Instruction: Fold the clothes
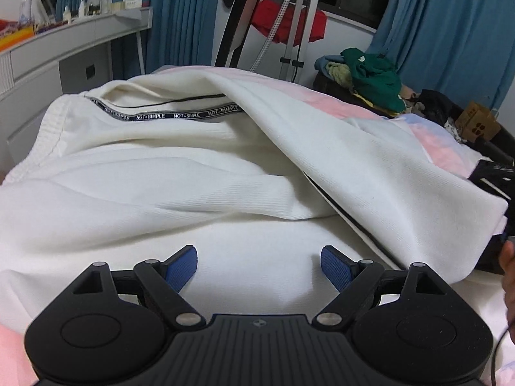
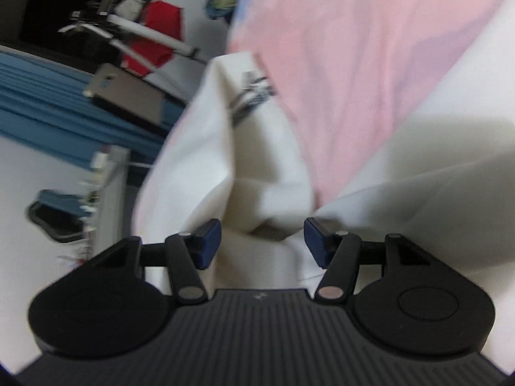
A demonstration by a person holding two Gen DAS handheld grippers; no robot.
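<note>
A white garment (image 1: 180,177) with a black "NOT-SIMPLE" tape along its seam lies on the pink bed sheet (image 1: 325,99), one part folded over diagonally at the right. My left gripper (image 1: 259,265) is open, its blue pads (image 1: 183,265) spread just above the near white cloth, holding nothing. In the tilted, blurred right wrist view the same white garment (image 2: 257,167) bunches into a fold that lies between the open fingers of my right gripper (image 2: 262,241); the pads (image 2: 209,241) stand apart from the cloth.
A pile of green and dark clothes (image 1: 373,77) sits at the far right of the bed beside a cardboard box (image 1: 478,125). A grey desk (image 1: 64,48) with bottles stands at the left. A rack with red cloth (image 1: 286,22) and blue curtains (image 1: 450,32) stand behind.
</note>
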